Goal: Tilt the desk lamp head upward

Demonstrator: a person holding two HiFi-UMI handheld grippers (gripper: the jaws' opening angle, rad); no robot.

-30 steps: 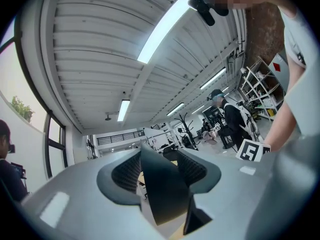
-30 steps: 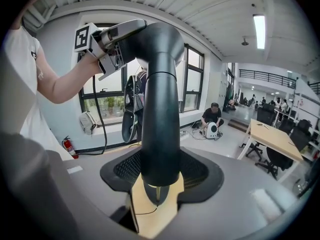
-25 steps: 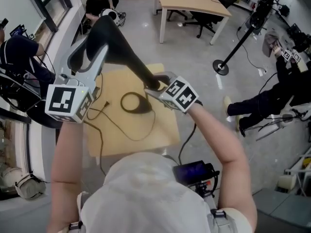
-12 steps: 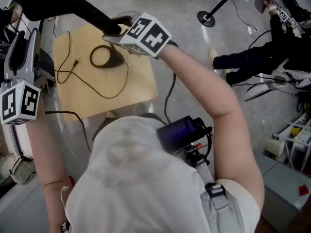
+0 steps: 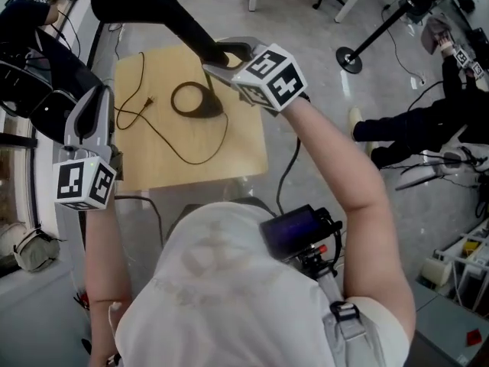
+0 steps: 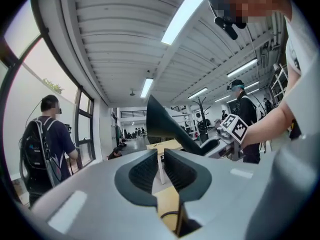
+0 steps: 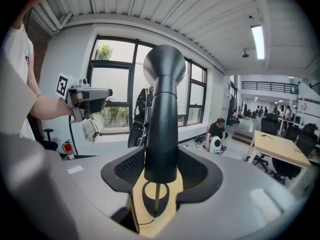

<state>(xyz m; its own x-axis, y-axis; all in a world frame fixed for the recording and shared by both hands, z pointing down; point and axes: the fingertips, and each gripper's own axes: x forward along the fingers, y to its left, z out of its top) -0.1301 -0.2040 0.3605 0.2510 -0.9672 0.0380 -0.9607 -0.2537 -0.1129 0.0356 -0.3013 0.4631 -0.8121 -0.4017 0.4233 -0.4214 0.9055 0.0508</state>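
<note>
Presently in hand: tilting the lamp head (image 5: 141,2) upward, a step that looks well advanced, since the head already rises steeply over the far left corner of the table (image 5: 229,155).
Right gripper (image 5: 225,52): clamped on the narrow lower end of the lamp head. Its jaws have just been closing, with the black taper between the pads and both pads meeting it.
Left gripper (image 5: 88,121): empty, its jaws just closed to a thin slit with nothing between them. It hangs off the table's left edge, well apart from the lamp.
Stem (image 7: 156,200): a thin rod running from the taper down to the base.
Base (image 5: 195,102): a dark ring lying flat near the middle of the far edge, directly below the right gripper.
Cord (image 5: 164,138): loose loops from the base toward the left edge, with slack showing.
Method advised: swing the head about its joint rather than pulling along the stem. Keep the pads square on the taper so the smooth cone does not squirt out of the grip.
Risk noted: the base looks light and the head large, so an upward pull could lift or drag the ring off the far edge.
Remedy: move slowly. If the ring stirs, bring the idle left gripper onto the base to pin it — not onto the cord.
Finish check: ease the grip only once the head holds its angle.
</note>
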